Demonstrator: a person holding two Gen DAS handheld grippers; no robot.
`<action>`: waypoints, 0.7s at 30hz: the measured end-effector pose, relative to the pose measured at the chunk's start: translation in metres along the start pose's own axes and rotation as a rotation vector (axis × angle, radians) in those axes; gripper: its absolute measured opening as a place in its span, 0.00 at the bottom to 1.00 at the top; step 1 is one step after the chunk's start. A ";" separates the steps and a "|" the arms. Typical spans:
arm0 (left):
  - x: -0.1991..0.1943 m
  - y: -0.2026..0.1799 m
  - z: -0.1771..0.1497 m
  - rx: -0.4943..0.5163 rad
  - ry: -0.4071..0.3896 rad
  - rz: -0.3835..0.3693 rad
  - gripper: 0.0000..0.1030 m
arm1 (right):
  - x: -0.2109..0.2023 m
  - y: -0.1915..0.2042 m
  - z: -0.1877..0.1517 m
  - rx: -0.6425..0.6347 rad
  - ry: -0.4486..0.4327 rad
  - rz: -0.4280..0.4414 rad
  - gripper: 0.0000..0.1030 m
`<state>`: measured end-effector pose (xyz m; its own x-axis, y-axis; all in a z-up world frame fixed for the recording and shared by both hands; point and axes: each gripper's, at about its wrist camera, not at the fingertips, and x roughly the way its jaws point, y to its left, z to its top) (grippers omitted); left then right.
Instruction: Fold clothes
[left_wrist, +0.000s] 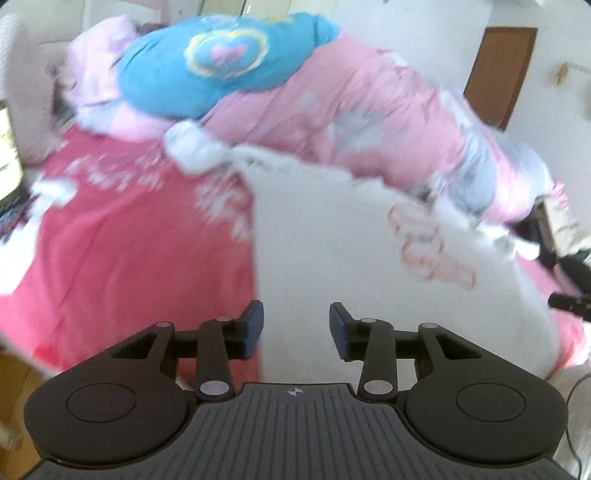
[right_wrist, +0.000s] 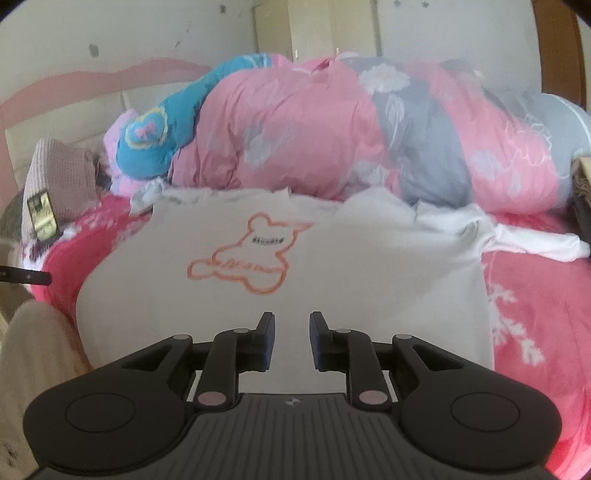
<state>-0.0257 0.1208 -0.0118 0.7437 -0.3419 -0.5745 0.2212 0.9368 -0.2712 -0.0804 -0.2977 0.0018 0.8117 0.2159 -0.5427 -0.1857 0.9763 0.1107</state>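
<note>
A white T-shirt (right_wrist: 280, 266) is laid flat, print side up, on the red bedspread (right_wrist: 535, 295); its collar end lies toward the far edge of the bed, against the heaped pink-and-grey quilt (right_wrist: 369, 140), and its hem lies toward the near edge. One sleeve (right_wrist: 535, 243) is seen spread toward the right edge of the bed; a blue cushion (right_wrist: 155, 144) rests on the heap at the far left corner.

The left gripper (left_wrist: 295, 328) is held above the shirt with its jaws parted by a moderate gap; nothing is gripped between them. The right gripper (right_wrist: 291, 339) is held with a narrower gap, likewise empty (cloth is seen beyond the pads, not between them).

The garment is judged to be light, limp and non-fragile; no shape will be kept when it is lifted, and thin jersey may slide on the bedspread. Hold is best taken at a doubled edge: a shoulder seam and the hem corner on the same side, one per gripper; a pinch through a single layer in mid-panel should be avoided, since bunching is likely.
</note>
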 end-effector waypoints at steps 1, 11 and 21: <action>0.012 -0.003 0.008 -0.001 0.002 -0.011 0.42 | 0.002 -0.002 0.005 0.013 -0.003 0.009 0.22; 0.149 -0.023 0.083 -0.030 -0.004 -0.083 0.43 | 0.097 -0.016 0.098 0.059 0.019 0.083 0.22; 0.260 -0.014 0.130 -0.082 -0.041 -0.049 0.43 | 0.289 -0.004 0.198 0.058 0.131 0.136 0.22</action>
<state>0.2466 0.0286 -0.0574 0.7589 -0.3826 -0.5269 0.2070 0.9090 -0.3618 0.2651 -0.2366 0.0094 0.7013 0.3461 -0.6232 -0.2536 0.9382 0.2357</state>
